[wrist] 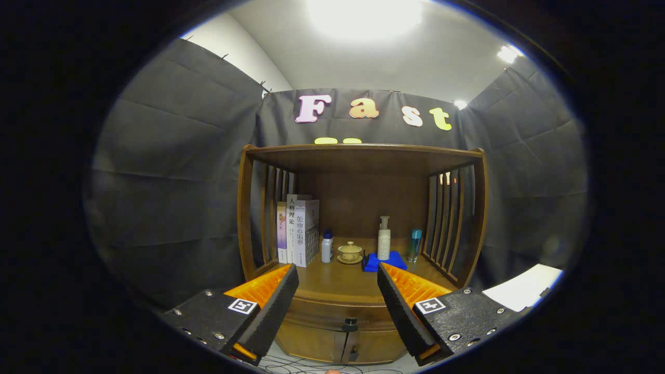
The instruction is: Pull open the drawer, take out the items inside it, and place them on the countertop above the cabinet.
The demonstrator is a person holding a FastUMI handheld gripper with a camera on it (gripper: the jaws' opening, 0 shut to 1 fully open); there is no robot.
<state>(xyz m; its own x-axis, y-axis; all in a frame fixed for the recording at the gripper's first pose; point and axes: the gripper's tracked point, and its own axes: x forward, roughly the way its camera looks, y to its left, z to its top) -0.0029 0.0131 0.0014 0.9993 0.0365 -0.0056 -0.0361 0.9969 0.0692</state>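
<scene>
tongs (337,301) spread wide, gripping nothing, facing the closed drawer (337,311); nothing pulled, emptied, or tabled yet.

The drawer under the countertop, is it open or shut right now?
Shut: the drawer front sits flush under the countertop, knob untouched between the open gripper fingers.

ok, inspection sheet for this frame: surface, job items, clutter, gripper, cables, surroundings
Surface: wooden countertop inside a slatted cabinet, bare at the front.
Job's things: drawer below the countertop looks closed, dark knob at its front; contents hidden.
Clutter: books, small white bottle, lidded cup, pump bottle on a blue object, teal bottle, all at the back.
Grippers: hand-held gripper open, fingers apart, holding nothing, short of the drawer.
Cables: thin wires on the floor.
Surroundings: black cloth walls, ceiling lights.
</scene>
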